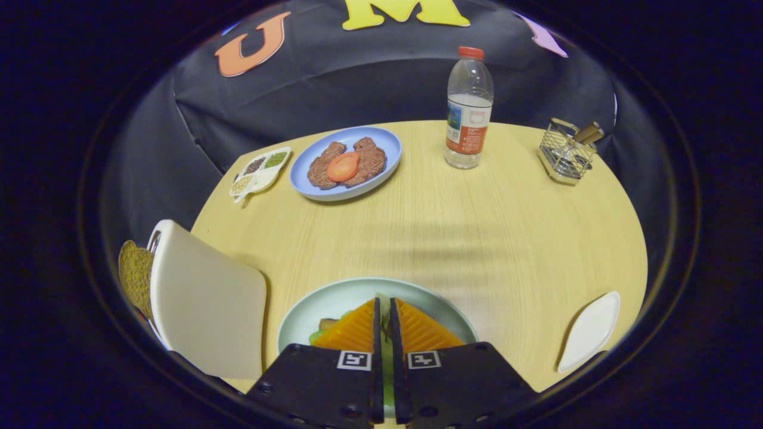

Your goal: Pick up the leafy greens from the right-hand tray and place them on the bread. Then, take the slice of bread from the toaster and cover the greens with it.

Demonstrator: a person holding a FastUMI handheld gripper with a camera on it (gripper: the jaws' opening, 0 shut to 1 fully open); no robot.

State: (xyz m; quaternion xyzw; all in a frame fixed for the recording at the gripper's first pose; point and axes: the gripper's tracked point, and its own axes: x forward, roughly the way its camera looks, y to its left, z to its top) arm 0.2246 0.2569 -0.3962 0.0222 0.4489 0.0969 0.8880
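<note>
Gripper [386, 316] fingers nearly closed, pinching leafy greens [384, 307] over the pale green plate [310, 310]. Bread on the plate is mostly hidden beneath the fingers. Toaster [205, 304] stands just left. Risk: greens cling to the pads on release, or land off-centre.

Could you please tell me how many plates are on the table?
2: a blue plate holding meat and tomato near the bottle; a pale green plate under the hand-held gripper, whose fingers grip greens.

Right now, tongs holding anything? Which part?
Yes: the tongs are shut on the leafy greens, pinching a leaf edge, above the green plate.
</note>
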